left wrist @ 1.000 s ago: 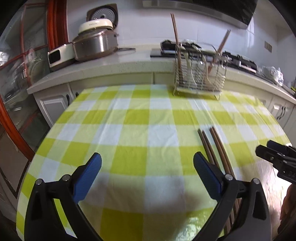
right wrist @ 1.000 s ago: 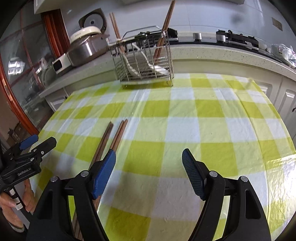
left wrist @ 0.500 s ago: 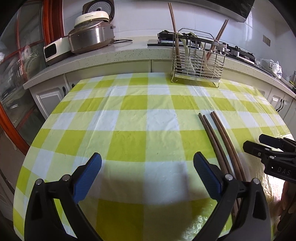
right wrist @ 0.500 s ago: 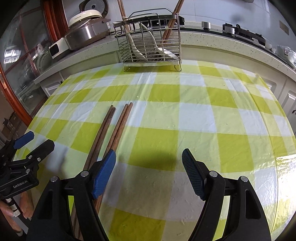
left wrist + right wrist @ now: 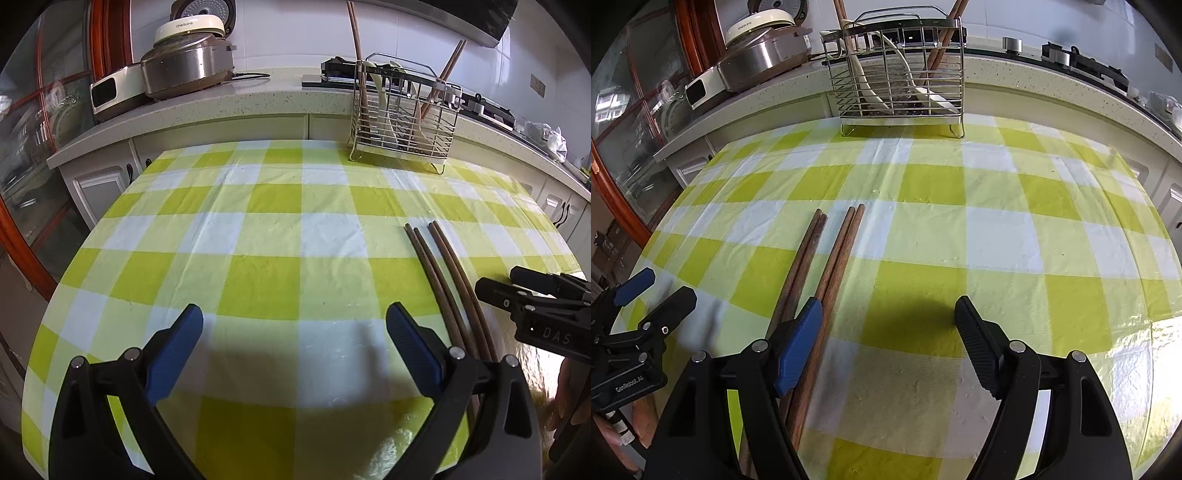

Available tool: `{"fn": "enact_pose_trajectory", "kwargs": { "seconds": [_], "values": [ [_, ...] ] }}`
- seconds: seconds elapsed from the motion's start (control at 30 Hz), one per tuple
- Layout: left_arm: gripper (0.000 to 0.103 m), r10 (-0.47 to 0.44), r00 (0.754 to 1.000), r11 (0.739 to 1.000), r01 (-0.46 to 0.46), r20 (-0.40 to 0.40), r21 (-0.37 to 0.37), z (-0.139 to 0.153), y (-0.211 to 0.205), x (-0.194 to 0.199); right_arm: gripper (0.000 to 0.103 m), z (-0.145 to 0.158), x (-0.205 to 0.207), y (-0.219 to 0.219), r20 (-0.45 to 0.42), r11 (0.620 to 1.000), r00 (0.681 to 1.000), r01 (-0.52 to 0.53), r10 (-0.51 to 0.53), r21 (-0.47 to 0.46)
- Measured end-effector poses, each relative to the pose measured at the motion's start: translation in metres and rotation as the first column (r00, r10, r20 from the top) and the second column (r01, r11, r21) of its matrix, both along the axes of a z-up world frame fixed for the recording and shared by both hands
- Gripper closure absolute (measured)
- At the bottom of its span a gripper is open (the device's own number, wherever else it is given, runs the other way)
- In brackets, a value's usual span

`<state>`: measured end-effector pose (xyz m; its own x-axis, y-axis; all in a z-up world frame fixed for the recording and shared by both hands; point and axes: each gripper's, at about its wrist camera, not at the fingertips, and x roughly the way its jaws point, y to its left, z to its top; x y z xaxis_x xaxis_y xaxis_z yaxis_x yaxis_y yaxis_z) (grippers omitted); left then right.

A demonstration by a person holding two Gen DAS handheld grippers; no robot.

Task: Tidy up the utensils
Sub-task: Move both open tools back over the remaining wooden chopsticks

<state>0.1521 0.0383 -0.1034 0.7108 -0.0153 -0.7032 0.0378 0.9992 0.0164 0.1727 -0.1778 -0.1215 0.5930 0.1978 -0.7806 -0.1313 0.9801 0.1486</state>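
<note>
Both tools are poised over the checked green-and-white tablecloth [image 5: 997,229] and nothing is gripped. The left hand-held gripper [image 5: 293,339] has its blue-padded fingers spread wide apart above bare cloth, empty between them. The right hand-held gripper [image 5: 888,339] is spread just as wide, also with only cloth between its pads; its left finger [image 5: 798,350] overlaps the near part of the chopsticks in this view, though whether it touches them cannot be told. Four brown wooden chopsticks [image 5: 827,258] lie flat on the worktop in two close pairs, side by side, tips pointing toward the far edge; in the left wrist view the same chopsticks [image 5: 439,273] run down the right side, between the left tool's right finger and the black body of the right tool. At the far edge of the worktop stands the wire utensil rack [image 5: 901,74], upright, already holding a couple of leaning brown chopsticks and pale spoons [image 5: 868,88]. Behind it on the kitchen counter sits a steel electric cooker [image 5: 184,66] with a cream lid. A person's fingers [image 5: 569,384] show at the right edge.
</note>
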Motion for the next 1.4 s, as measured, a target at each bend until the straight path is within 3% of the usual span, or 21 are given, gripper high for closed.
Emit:
{"fn": "enact_pose_trajectory", "kwargs": {
  "seconds": [0.37,0.5,0.67,0.9,1.17,1.27,1.4],
  "values": [
    [0.007,0.005,1.0,1.0,-0.006,-0.027,-0.027,-0.004,0.003,0.004,0.031,-0.001,0.003,0.009,-0.017,0.999,1.0,0.007,-0.007,-0.035],
    [0.007,0.001,1.0,1.0,-0.002,-0.03,-0.023,-0.005,0.002,0.004,0.031,0.0,0.003,0.014,0.008,0.995,1.0,0.013,-0.012,-0.097],
    [0.007,0.005,0.999,0.999,-0.006,-0.037,-0.035,-0.006,0.003,0.005,0.031,-0.002,0.004,0.007,-0.005,0.998,0.999,0.031,-0.032,-0.058],
    [0.007,0.007,0.999,0.999,-0.009,-0.044,-0.043,-0.007,0.004,0.006,0.03,-0.004,0.004,0.02,0.01,0.988,1.0,0.02,-0.019,-0.152],
    [0.007,0.003,0.999,0.999,-0.005,-0.052,-0.042,-0.008,0.004,0.007,0.084,0.002,0.012,0.033,-0.014,0.986,0.999,-0.053,0.051,-0.158],
    [0.007,-0.003,0.998,0.999,0.001,-0.055,-0.038,-0.008,0.003,0.007,0.093,0.003,0.011,0.038,-0.021,0.984,0.997,-0.077,0.075,-0.161],
    [0.007,-0.037,0.995,0.998,0.032,-0.092,-0.055,-0.01,-0.002,0.011,0.094,0.002,0.005,0.028,-0.013,0.987,0.996,-0.09,0.089,-0.131]
  ]
}}
